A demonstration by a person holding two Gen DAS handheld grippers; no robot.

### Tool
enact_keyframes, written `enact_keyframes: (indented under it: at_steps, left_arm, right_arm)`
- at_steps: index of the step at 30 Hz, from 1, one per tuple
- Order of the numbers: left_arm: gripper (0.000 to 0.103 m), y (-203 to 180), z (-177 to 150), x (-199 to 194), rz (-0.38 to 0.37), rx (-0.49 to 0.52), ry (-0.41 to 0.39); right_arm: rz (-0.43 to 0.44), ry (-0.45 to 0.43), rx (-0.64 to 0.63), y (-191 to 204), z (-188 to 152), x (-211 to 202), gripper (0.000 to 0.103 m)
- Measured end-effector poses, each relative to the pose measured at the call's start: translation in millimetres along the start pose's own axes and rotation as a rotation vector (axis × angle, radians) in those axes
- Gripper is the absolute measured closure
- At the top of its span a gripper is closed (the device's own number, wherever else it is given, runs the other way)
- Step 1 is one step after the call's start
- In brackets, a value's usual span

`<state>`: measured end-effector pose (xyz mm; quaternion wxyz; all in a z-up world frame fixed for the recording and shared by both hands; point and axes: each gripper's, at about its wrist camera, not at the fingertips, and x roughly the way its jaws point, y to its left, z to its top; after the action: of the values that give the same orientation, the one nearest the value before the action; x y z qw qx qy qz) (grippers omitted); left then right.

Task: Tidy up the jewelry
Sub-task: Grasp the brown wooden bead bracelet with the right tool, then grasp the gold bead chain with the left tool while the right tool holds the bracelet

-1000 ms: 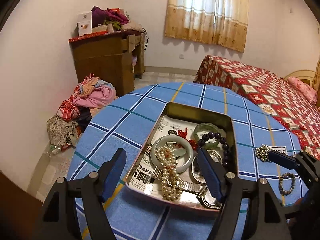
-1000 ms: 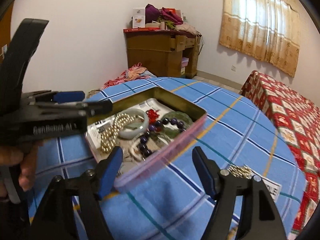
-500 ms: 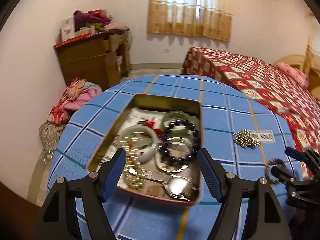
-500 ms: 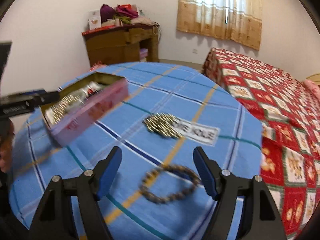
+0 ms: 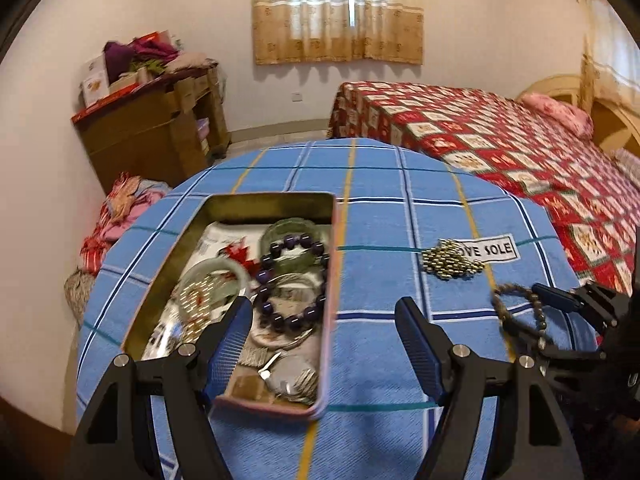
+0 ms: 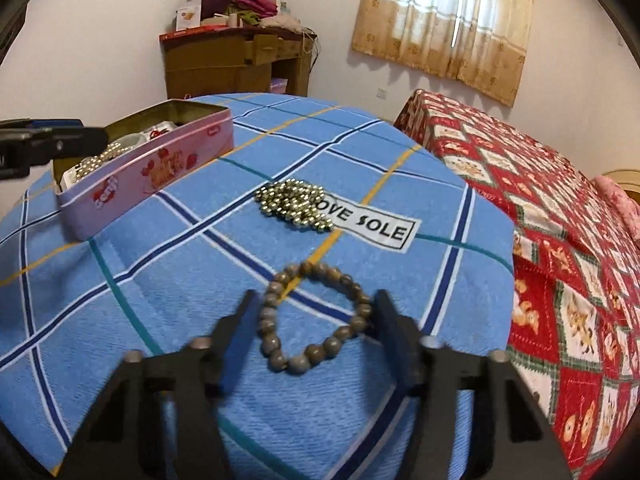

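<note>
A pink tin box holds several bracelets, pearls and a watch on the blue checked tablecloth. A brown bead bracelet lies on the cloth between the open fingers of my right gripper, which stands around it without closing. A heap of gold beads lies beyond it by a white label. My left gripper is open and empty, hovering over the tin's near right corner.
The round table's edge drops off close to the right of the bracelet. A bed with a red quilt stands to the right. A wooden cabinet and a pile of clothes are at the far left.
My right gripper swung away from the tin and came down around the brown bracelet. My left gripper shifted right, so the tin now sits left of centre.
</note>
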<state>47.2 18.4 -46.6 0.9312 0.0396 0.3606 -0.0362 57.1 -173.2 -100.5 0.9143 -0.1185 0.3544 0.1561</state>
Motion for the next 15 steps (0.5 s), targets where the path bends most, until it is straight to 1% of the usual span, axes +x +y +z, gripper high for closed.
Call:
enact_keyframes:
  at_steps: [1,3,4,7,9,11,13,15]
  left_arm:
    - [0.029,-4.8,1.4,2.4,-0.006,0.009,0.003]
    - [0.029,-13.3,4.2,7.7,-0.036,0.028,0.012]
    - [0.029,-17.7,5.7,11.5,-0.049,0.036,0.021]
    - [0.029,-26.1,9.8,21.2,-0.063,0.053,0.042]
    - [0.029,-32.0,13.8,29.5,-0.085,0.058,0.057]
    - [0.029,-40.9,18.0,36.8,-0.087,0.071,0.068]
    - [0.029,-55.9,22.1,43.0,-0.096,0.114,0.066]
    - [0.029,-64.8,25.1,55.0,-0.137,0.117,0.096]
  right_arm:
    - [0.001,0.002,-0.001,-1.3,0.1,2.2,0.076]
    - [0.019,-0.003,0.012,-4.4,1.7,4.8,0.079]
    - [0.025,-0.004,0.012,-4.7,2.5,5.6,0.085]
    - [0.050,-0.012,0.031,-7.5,2.4,5.1,0.087]
    - [0.058,-0.019,0.051,-10.0,2.5,4.0,0.087]
    - [0.051,-0.039,0.068,-14.0,4.6,0.1,0.087]
    - [0.035,-0.049,0.082,-19.9,7.1,-2.7,0.087]
    - [0.022,-0.060,0.109,-28.7,8.9,-3.6,0.087]
